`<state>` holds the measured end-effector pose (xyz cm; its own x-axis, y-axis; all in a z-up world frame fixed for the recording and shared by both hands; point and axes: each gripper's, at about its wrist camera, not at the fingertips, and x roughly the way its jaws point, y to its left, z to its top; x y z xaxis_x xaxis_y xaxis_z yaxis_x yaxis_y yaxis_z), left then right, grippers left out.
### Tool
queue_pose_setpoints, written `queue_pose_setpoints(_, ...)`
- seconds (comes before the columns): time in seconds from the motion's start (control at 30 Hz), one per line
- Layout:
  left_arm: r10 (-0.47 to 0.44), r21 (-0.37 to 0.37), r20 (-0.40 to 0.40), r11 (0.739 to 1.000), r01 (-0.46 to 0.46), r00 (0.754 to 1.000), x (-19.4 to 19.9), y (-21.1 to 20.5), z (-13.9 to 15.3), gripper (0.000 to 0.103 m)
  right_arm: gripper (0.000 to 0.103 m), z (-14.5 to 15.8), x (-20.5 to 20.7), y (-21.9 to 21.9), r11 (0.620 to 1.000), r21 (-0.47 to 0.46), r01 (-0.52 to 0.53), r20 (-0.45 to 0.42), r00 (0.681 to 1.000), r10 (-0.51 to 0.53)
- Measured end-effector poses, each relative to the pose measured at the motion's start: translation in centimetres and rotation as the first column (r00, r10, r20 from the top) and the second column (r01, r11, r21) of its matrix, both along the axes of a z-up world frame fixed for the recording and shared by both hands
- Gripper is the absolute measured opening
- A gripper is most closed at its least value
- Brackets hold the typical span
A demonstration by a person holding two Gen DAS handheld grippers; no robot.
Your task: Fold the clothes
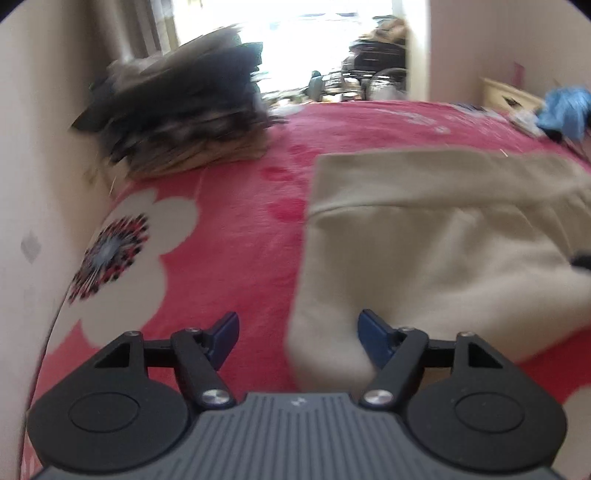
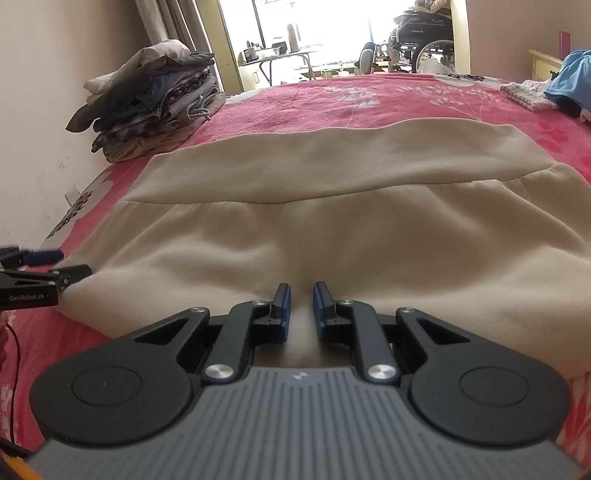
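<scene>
Pink floral fleece blanket point(image 2: 332, 99) covers bed. Cream fleece garment point(image 2: 295, 229) spread flat across it. Stack of folded dark clothes point(image 2: 155, 99) far left by wall. Left gripper point(image 1: 298, 341) at garment's left edge, jaws wide, nothing gripped. Right gripper point(image 2: 302, 308) nearly closed, pinching garment's near hem.

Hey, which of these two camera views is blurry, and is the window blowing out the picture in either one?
Left wrist view: motion-smeared, worst on the clothes pile and the cream garment; the gripper itself stays sharp. Right wrist view: crisp, seams on the garment readable. Both: the window is blown out to white, and the fisheye curves the pink bedspread and walls.
</scene>
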<state>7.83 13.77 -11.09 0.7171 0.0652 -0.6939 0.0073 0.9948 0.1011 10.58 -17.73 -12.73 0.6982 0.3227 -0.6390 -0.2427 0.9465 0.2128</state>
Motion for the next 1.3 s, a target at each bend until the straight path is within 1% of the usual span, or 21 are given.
queue_pose_setpoints(0.03, 0.016, -0.003, 0.011, 1.0, -0.016, 1.0, 0.1, 0.2, 0.7, 0.069, 0.012, 0.0, 0.0, 0.0, 1.0, -0.001, 0.0, 0.001, 1.0, 0.0)
queue_pose_setpoints(0.07, 0.028, -0.004, 0.032, 1.0, -0.028, 0.999, 0.1, 0.1, 1.4, 0.069, 0.012, 0.0, 0.0, 0.0, 1.0, -0.003, 0.0, 0.001, 1.0, 0.0)
queue_pose_setpoints(0.13, 0.014, -0.021, 0.077, 1.0, -0.012, 0.997, 0.0, -0.3, 3.1, 0.069, 0.012, 0.0, 0.0, 0.1, 1.0, -0.006, 0.002, 0.002, 1.0, -0.002)
queue_pose_setpoints(0.23, -0.061, -0.016, 0.143, 0.998, 0.064, 0.988, 0.2, -2.2, 4.9, 0.069, 0.012, 0.0, 0.0, 0.2, 1.0, -0.013, 0.001, 0.007, 1.0, -0.001)
queue_pose_setpoints(0.33, -0.146, -0.039, 0.155, 0.987, 0.153, 0.977, 1.4, -5.0, 5.3, 0.07, 0.012, 0.0, -0.1, 0.3, 1.0, -0.02, -0.002, 0.013, 1.0, 0.003)
queue_pose_setpoints(0.43, -0.223, -0.081, 0.092, 0.97, 0.23, 0.971, 3.6, -8.2, 4.3, 0.07, 0.012, 0.0, -0.2, 0.4, 1.0, -0.03, -0.006, 0.016, 1.0, 0.007)
queue_pose_setpoints(0.53, -0.307, -0.109, 0.04, 0.945, 0.31, 0.951, 4.8, -11.3, 2.8, 0.07, 0.012, -0.1, -0.3, 0.3, 0.999, -0.031, -0.009, 0.024, 1.0, 0.01)
queue_pose_setpoints(0.6, -0.346, -0.081, 0.022, 0.935, 0.346, 0.938, 4.9, -13.2, 1.6, 0.07, 0.013, -0.1, -0.4, 0.3, 1.0, -0.028, -0.009, 0.029, 1.0, 0.01)
queue_pose_setpoints(0.7, -0.379, -0.014, -0.02, 0.925, 0.379, 0.925, 4.2, -15.1, -0.7, 0.071, 0.013, -0.2, -0.4, 0.3, 0.999, -0.032, -0.013, 0.036, 0.999, 0.015)
queue_pose_setpoints(0.77, -0.381, 0.016, 0.008, 0.924, 0.381, 0.925, 3.5, -15.3, -1.5, 0.072, 0.013, -0.2, -0.4, 0.3, 0.999, -0.032, -0.016, 0.037, 0.999, 0.017)
queue_pose_setpoints(0.83, -0.377, 0.005, 0.014, 0.926, 0.377, 0.926, 3.3, -15.0, -1.5, 0.073, 0.013, -0.2, -0.4, 0.2, 0.999, -0.031, -0.017, 0.037, 0.999, 0.018)
queue_pose_setpoints(0.9, -0.367, -0.026, 0.01, 0.93, 0.367, 0.93, 3.5, -14.7, -1.5, 0.074, 0.013, 0.0, -0.5, 0.1, 1.0, -0.026, -0.013, 0.035, 0.999, 0.014)
queue_pose_setpoints(0.97, -0.366, -0.031, 0.011, 0.93, 0.366, 0.931, 3.6, -14.4, -1.4, 0.074, 0.015, 0.8, -0.6, -0.3, 1.0, -0.001, 0.003, 0.033, 0.999, -0.003)
queue_pose_setpoints(1.03, -0.367, -0.022, 0.018, 0.93, 0.368, 0.93, 3.5, -14.5, -1.4, 0.074, 0.015, 2.2, -0.6, -0.8, 1.0, 0.018, 0.021, 0.071, 0.997, -0.022)
queue_pose_setpoints(1.07, -0.364, -0.021, 0.023, 0.931, 0.365, 0.931, 3.4, -14.5, -1.5, 0.074, 0.016, 2.9, -0.5, -0.9, 1.0, 0.006, 0.021, 0.094, 0.995, -0.021)
queue_pose_setpoints(1.13, -0.359, -0.024, 0.027, 0.933, 0.36, 0.933, 3.5, -14.5, -1.5, 0.074, 0.018, 4.1, 0.9, -0.7, 0.999, -0.033, 0.016, 0.118, 0.993, -0.012)
queue_pose_setpoints(1.17, -0.359, -0.025, 0.028, 0.933, 0.359, 0.933, 3.4, -14.4, -1.5, 0.074, 0.018, 4.2, 1.9, -0.6, 0.999, -0.038, 0.013, 0.109, 0.994, -0.009)
queue_pose_setpoints(1.23, -0.364, -0.025, 0.029, 0.931, 0.365, 0.931, 3.5, -14.4, -1.5, 0.074, 0.018, 3.7, 4.8, 0.0, 0.998, -0.062, 0.004, 0.062, 0.998, 0.0)
queue_pose_setpoints(1.3, -0.371, -0.028, 0.029, 0.928, 0.371, 0.928, 3.5, -14.3, -1.6, 0.074, 0.018, 2.7, 8.0, 1.1, 0.995, -0.101, -0.005, 0.007, 1.0, 0.006)
